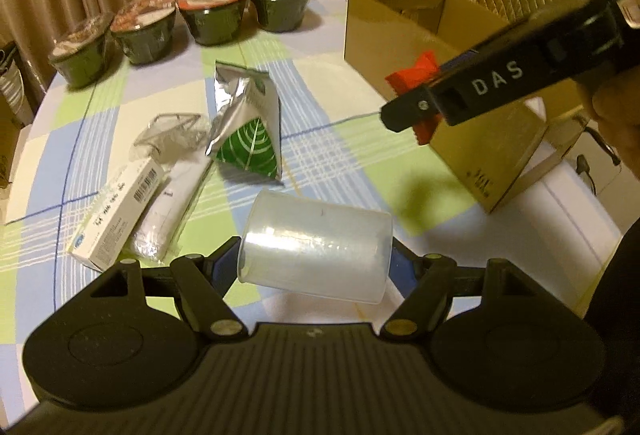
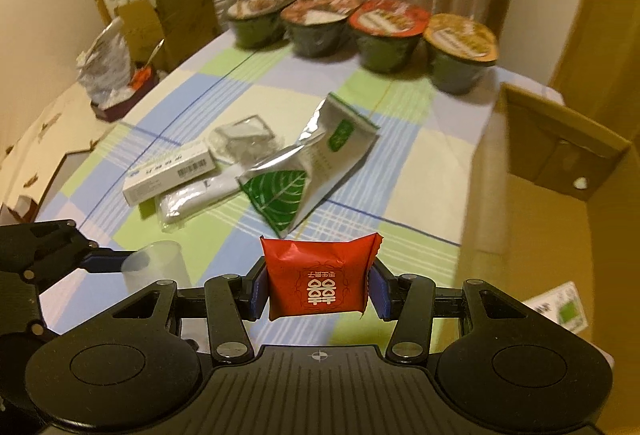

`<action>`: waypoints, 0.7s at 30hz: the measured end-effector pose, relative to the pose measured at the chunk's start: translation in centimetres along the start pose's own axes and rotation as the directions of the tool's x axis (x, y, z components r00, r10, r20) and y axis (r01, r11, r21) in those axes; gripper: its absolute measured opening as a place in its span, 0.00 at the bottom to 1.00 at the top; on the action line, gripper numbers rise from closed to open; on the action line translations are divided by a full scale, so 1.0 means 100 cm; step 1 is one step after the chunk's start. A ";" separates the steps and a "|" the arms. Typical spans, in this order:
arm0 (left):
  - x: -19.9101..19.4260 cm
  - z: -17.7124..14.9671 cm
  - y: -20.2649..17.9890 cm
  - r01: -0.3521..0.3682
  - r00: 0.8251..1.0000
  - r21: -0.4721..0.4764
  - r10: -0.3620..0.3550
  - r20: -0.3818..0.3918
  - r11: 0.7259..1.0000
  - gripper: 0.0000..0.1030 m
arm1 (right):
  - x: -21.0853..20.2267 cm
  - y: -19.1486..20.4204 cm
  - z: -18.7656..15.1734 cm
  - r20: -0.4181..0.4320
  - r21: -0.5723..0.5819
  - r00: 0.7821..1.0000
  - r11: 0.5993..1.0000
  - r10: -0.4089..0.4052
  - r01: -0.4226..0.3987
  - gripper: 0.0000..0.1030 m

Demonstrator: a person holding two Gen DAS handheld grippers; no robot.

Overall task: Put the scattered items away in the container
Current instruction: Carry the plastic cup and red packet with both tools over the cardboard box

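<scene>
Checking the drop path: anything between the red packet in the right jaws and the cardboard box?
Nothing visible. The right gripper holds the red packet in the air beside the cardboard box; only bare tablecloth lies between. The foil bag sits further left, off the path.

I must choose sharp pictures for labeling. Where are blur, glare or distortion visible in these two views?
Left wrist view: the noodle bowls are blurred, glare sits on the clear cup in the left tool, and fisheye bends the table edge. Right wrist view: the cardboard box is smeared; the red packet is sharp.
</scene>
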State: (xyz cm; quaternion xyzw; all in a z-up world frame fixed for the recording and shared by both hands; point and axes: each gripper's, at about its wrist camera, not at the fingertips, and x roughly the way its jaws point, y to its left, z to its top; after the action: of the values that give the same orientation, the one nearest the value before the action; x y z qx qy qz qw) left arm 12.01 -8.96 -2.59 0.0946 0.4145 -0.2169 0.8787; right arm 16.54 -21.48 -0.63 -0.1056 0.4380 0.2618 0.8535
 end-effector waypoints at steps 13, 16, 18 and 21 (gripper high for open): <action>-0.031 0.030 -0.045 0.000 0.999 0.009 0.000 0.050 1.000 0.69 | -0.082 -0.055 -0.026 0.094 0.127 0.992 0.989 -0.087 0.075 0.51; -0.035 0.039 -0.058 0.004 0.998 0.013 -0.005 0.060 1.000 0.69 | -0.102 -0.076 -0.036 0.107 0.166 0.987 0.981 -0.122 0.104 0.51; -0.035 0.045 -0.065 0.015 0.998 0.004 -0.015 0.067 1.000 0.69 | -0.114 -0.089 -0.043 0.114 0.192 0.983 0.974 -0.144 0.120 0.51; -0.035 0.054 -0.077 0.034 0.997 -0.010 -0.033 0.073 0.999 0.69 | -0.130 -0.107 -0.054 0.120 0.225 0.977 0.964 -0.174 0.144 0.51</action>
State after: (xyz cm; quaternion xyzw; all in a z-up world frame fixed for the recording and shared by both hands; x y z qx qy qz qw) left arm 10.18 -16.63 3.67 0.0747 0.3849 -0.2324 0.8901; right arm 12.33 -37.31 6.07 -0.0291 0.3935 0.1502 0.9065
